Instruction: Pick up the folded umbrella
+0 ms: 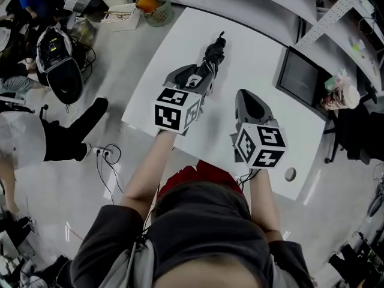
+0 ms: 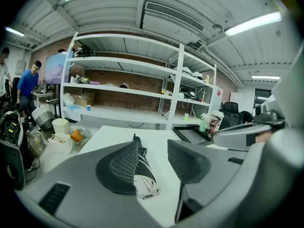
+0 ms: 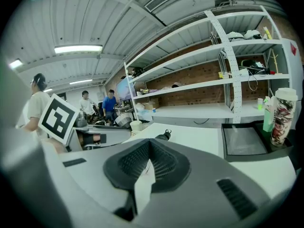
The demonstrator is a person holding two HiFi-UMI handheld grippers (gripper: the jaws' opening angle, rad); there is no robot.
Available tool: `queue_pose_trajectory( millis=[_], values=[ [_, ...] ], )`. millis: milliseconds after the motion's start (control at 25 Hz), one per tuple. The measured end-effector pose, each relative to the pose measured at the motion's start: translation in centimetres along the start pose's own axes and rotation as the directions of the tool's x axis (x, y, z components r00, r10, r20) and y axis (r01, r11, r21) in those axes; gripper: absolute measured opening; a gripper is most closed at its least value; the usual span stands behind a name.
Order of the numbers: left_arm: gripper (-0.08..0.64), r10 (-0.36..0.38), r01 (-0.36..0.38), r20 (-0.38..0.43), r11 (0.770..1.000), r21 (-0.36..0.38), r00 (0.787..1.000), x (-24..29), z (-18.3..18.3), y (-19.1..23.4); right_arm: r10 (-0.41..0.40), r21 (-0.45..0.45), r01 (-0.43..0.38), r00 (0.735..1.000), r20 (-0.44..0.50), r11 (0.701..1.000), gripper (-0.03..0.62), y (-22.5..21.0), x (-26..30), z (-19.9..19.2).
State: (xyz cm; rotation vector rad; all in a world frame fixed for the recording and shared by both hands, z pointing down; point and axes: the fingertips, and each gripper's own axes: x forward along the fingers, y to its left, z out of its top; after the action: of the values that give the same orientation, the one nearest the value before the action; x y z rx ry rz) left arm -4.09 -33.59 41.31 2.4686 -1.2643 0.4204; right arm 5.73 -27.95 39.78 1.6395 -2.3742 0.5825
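Risk assessment at approach stage, with no grasp made. Folded umbrella (image 1: 211,62) lies flat on the white tabletop (image 1: 252,59), its length running away from the person and its handle at the far end. Left tool (image 2: 156,159) is held with its jaws moderately apart and nothing pressed between them. In the left gripper view, the umbrella's near end shows in the gap, partly hidden behind the left-hand jaw. Right tool (image 3: 148,158) is closed and empty, beside the left tool and off the umbrella's line.

Hazards noted:
- Left-hand jaw appears to overlap the umbrella rather than clear it. Lowered like this, it would probably land on the fabric and push the umbrella along the tabletop.
- Only the near end is in reach. A grip that far from the middle would probably let the handle end droop or swing.
- Loose fabric folds may compress and slip under the pads.
- With the right tool closed, it can't steady anything.
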Motion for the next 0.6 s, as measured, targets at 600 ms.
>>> queue_pose_trajectory(
  millis=[600],
  values=[
    [0.241, 0.051, -0.049, -0.154, 0.999, 0.019, 0.987, 6.7, -2.5, 1.8, 0.016, 0.005, -0.016, 0.999, -0.052, 1.0, 0.018, -2.9, 3.6, -0.3]
  ],
)
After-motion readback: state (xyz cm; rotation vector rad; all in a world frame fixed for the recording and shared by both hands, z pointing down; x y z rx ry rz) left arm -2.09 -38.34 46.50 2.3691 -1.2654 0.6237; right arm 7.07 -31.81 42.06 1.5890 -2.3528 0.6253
